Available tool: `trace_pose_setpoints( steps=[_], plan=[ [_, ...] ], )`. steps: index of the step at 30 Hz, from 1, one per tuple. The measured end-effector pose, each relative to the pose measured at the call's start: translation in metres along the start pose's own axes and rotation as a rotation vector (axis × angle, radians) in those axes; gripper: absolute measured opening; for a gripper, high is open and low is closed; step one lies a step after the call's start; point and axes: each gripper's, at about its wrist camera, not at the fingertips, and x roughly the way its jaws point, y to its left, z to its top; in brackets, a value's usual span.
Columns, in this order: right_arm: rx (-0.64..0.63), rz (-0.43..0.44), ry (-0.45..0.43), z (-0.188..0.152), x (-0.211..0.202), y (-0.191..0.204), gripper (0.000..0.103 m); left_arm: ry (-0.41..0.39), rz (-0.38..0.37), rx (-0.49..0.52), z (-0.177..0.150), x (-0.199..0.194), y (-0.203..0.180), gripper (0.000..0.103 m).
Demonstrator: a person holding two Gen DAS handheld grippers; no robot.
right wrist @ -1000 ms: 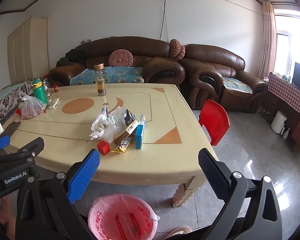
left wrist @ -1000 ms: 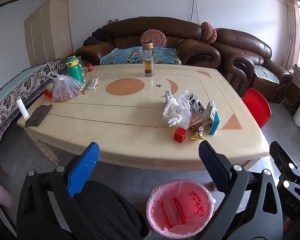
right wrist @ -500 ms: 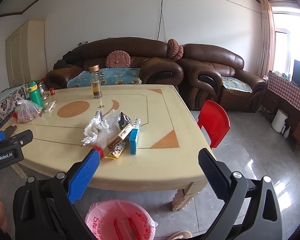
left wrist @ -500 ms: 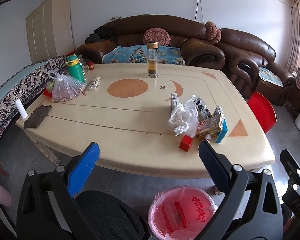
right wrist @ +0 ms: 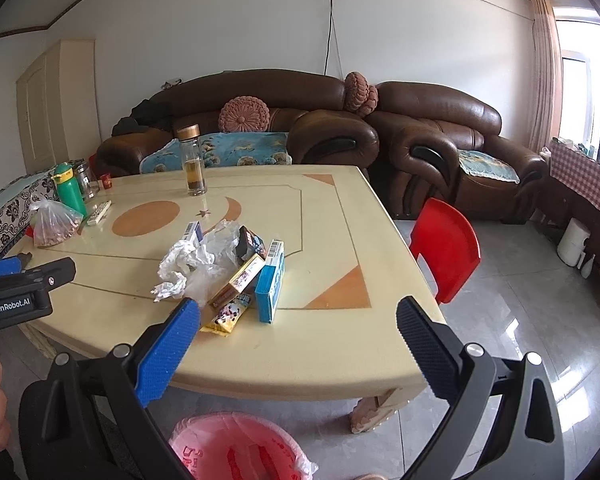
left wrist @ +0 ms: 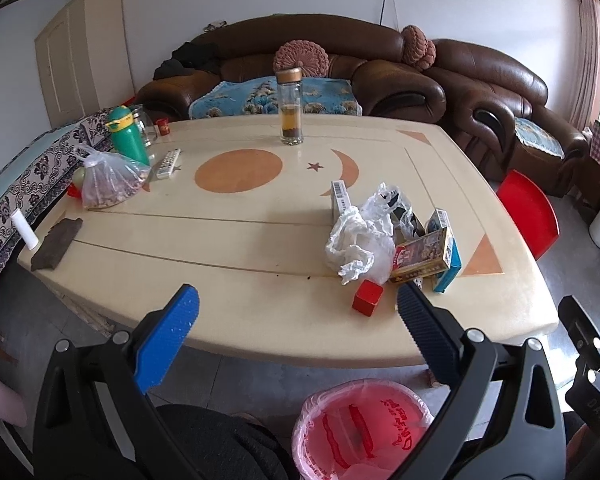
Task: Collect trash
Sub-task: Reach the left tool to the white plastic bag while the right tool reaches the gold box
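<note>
A pile of trash lies on the cream table (left wrist: 240, 240): a crumpled white plastic bag (left wrist: 360, 240), a red cube box (left wrist: 367, 303), a brown-and-gold carton (left wrist: 420, 256), blue boxes (left wrist: 446, 264). In the right wrist view the bag (right wrist: 196, 260), a blue box (right wrist: 270, 280) and a yellow snack wrapper (right wrist: 228, 314) show. A bin lined with a pink bag (left wrist: 364, 432) stands on the floor below the table's near edge. My left gripper (left wrist: 296, 312) is open and empty, just short of the pile. My right gripper (right wrist: 298, 320) is open and empty over the table's near edge.
On the table stand a glass bottle (left wrist: 290, 108), a green bottle (left wrist: 126, 136), a bag of nuts (left wrist: 108, 184), a remote (left wrist: 168, 164) and a dark cloth (left wrist: 56, 244). A red chair (right wrist: 444, 248) is at the right; brown sofas (right wrist: 420, 132) behind.
Both grippers have moved forward towards the table and the trash pile, which now looks larger. Both stay open and empty.
</note>
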Motion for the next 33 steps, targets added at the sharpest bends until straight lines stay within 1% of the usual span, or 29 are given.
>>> trace_pose_setpoints(
  steps=[5,9,13,15,18,23,25,28,32,33],
  plan=[
    [-0.016,-0.008,-0.014,0.001,0.019,-0.002,0.096,0.037,-0.011,0.012,0.004,0.022,-0.007,0.097],
    [-0.023,-0.008,-0.001,0.001,0.036,-0.004,0.096,0.074,-0.021,0.011,0.007,0.044,-0.011,0.097],
    [-0.031,0.017,0.015,0.000,0.054,-0.004,0.096,0.091,-0.025,0.020,0.010,0.063,-0.017,0.097],
    [-0.018,0.050,0.025,-0.002,0.062,-0.004,0.096,0.100,-0.030,0.018,0.012,0.073,-0.019,0.097],
    [-0.012,0.124,0.036,-0.003,0.075,0.003,0.096,0.118,-0.046,0.011,0.015,0.089,-0.021,0.097],
    [-0.039,0.173,0.044,-0.003,0.094,0.015,0.096,0.139,-0.050,0.008,0.022,0.113,-0.022,0.097],
    [-0.030,0.217,0.043,-0.003,0.102,0.018,0.096,0.143,-0.059,0.012,0.024,0.124,-0.025,0.097],
    [-0.033,0.276,0.041,-0.002,0.113,0.023,0.091,0.151,-0.077,0.025,0.026,0.137,-0.031,0.097],
    [-0.061,0.318,0.056,-0.003,0.131,0.032,0.078,0.168,-0.097,0.065,0.030,0.159,-0.039,0.097],
    [-0.058,0.329,0.062,-0.004,0.137,0.032,0.077,0.173,-0.102,0.071,0.031,0.163,-0.039,0.097]
  ],
)
